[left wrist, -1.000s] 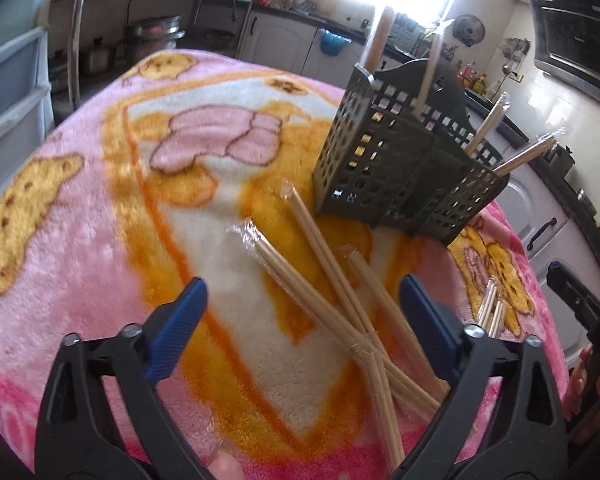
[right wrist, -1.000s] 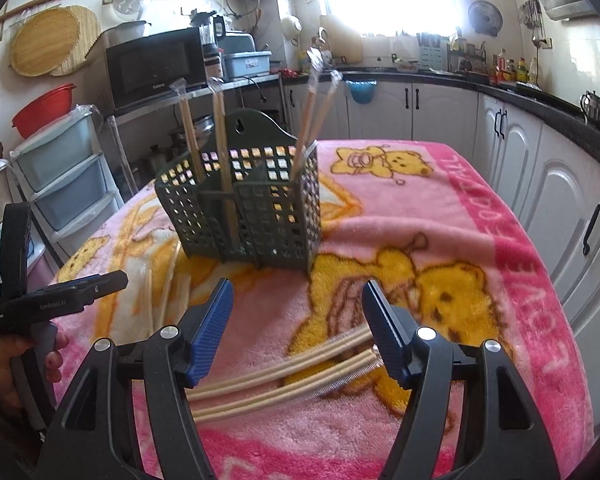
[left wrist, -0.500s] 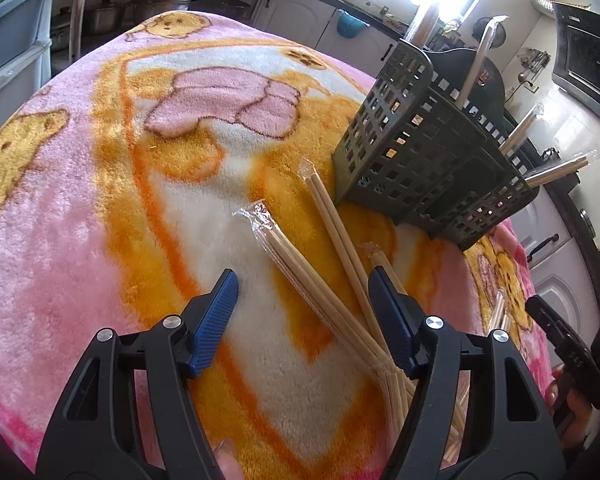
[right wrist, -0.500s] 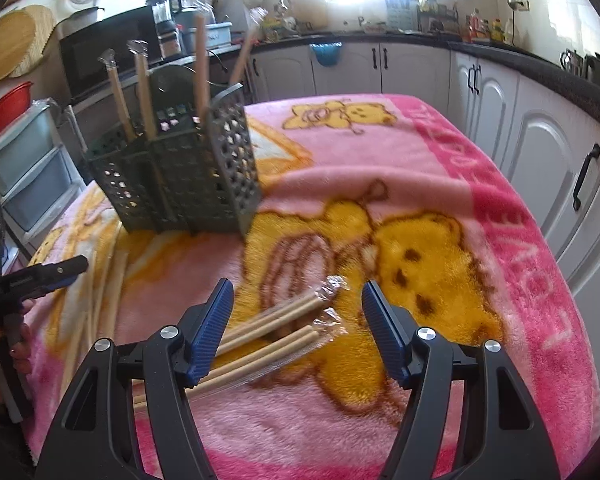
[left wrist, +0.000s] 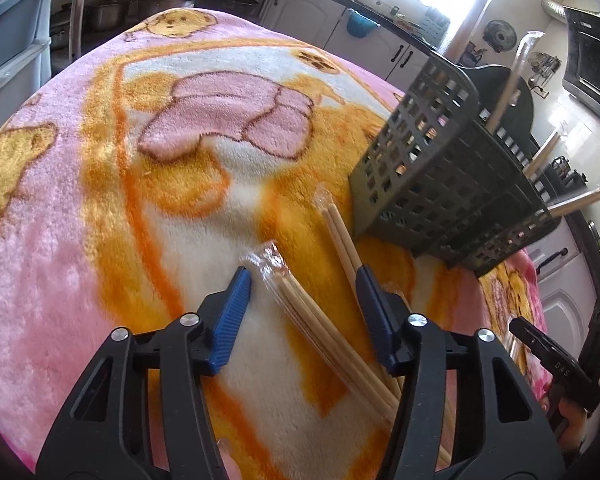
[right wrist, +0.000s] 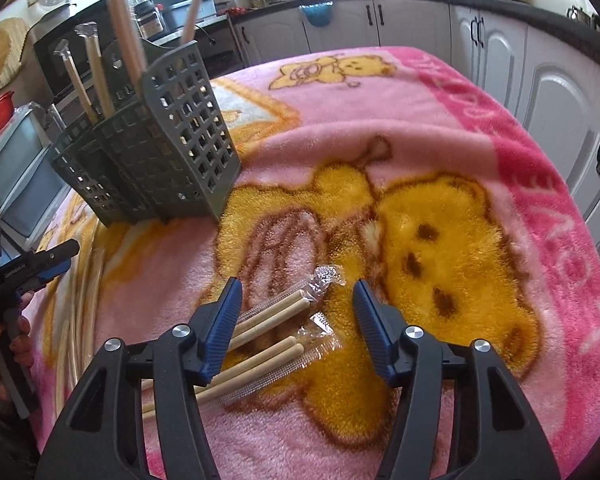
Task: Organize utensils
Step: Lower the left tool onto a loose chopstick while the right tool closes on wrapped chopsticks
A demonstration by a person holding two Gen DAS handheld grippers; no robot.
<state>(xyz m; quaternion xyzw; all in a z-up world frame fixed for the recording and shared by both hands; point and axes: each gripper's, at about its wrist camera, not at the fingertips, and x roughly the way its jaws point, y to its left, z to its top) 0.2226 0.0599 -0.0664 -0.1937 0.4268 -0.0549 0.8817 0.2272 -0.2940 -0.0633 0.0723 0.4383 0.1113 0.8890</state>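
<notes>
A dark grey perforated utensil basket [left wrist: 431, 184] [right wrist: 160, 152] stands on the pink blanket and holds several wrapped chopstick pairs. In the left wrist view my left gripper [left wrist: 303, 300] hovers low over a plastic-wrapped chopstick pair [left wrist: 319, 320]; its jaws are closing and the pads stand clear of the pair on both sides. A second pair [left wrist: 337, 232] runs past the right finger towards the basket. In the right wrist view my right gripper [right wrist: 296, 312] is closing around the wrapped tips of two chopstick pairs [right wrist: 272, 316] [right wrist: 260, 364], with a gap on each side.
The blanket [left wrist: 100, 200] [right wrist: 479, 128] covers a table whose edges drop off near white cabinets [right wrist: 559, 92]. More chopsticks [right wrist: 80, 300] lie at the left. A hand with the other gripper [right wrist: 16, 276] [left wrist: 555, 364] shows at each view's edge.
Both grippers have come down closer to the blanket and their jaws have narrowed. The left now straddles one wrapped pair; the right has moved up to the wrapped tips.
</notes>
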